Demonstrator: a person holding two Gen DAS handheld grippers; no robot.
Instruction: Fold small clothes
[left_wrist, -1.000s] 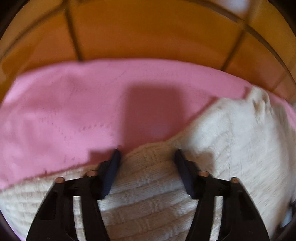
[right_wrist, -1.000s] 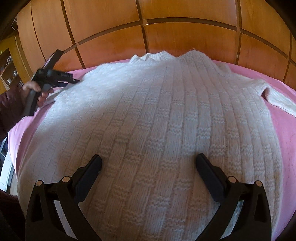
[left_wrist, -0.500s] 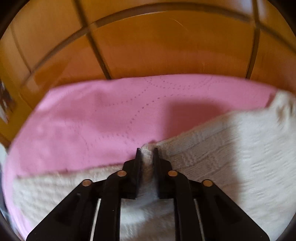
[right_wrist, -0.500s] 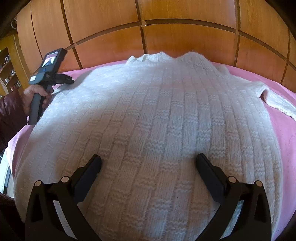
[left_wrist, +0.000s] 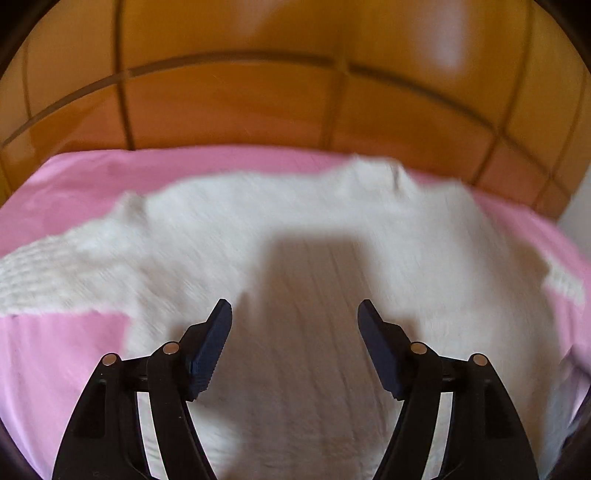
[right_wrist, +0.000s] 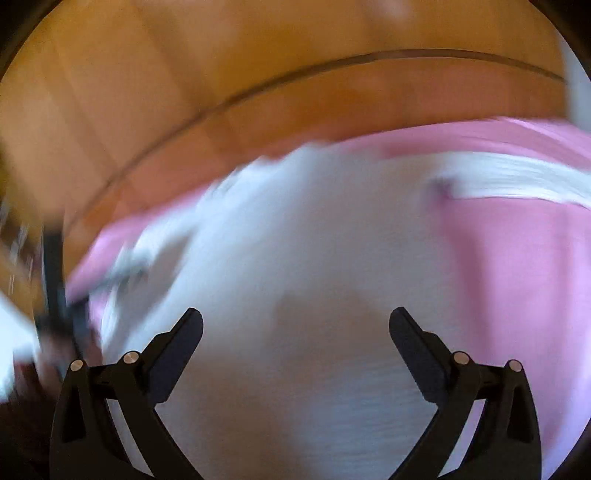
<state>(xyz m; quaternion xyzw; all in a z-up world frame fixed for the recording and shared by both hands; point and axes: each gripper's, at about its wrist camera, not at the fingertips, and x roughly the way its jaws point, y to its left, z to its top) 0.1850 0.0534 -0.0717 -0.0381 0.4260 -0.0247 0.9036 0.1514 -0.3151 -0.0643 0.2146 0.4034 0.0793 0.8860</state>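
Observation:
A cream knitted sweater (left_wrist: 303, 236) lies spread flat on a pink sheet (left_wrist: 62, 369), neck toward the wooden headboard. One sleeve stretches out to the left (left_wrist: 40, 277). My left gripper (left_wrist: 294, 314) hovers over the sweater's body; its jaws are opening and nothing is between them. In the blurred right wrist view the same sweater (right_wrist: 295, 258) fills the middle, with its other sleeve (right_wrist: 517, 177) lying out to the right. My right gripper (right_wrist: 295, 321) stands open above the sweater, holding nothing. The left hand-held gripper shows as a dark smear at far left (right_wrist: 55, 295).
A panelled wooden headboard (left_wrist: 295, 92) runs along the far edge of the bed. Bare pink sheet (right_wrist: 517, 277) lies on both sides of the sweater. A pale wall strip (left_wrist: 580, 206) shows at the right edge.
The left gripper let go of the sweater fold it pinched half a second ago and swung right over the sweater's body. The right gripper moved and rolled, blurring its view.

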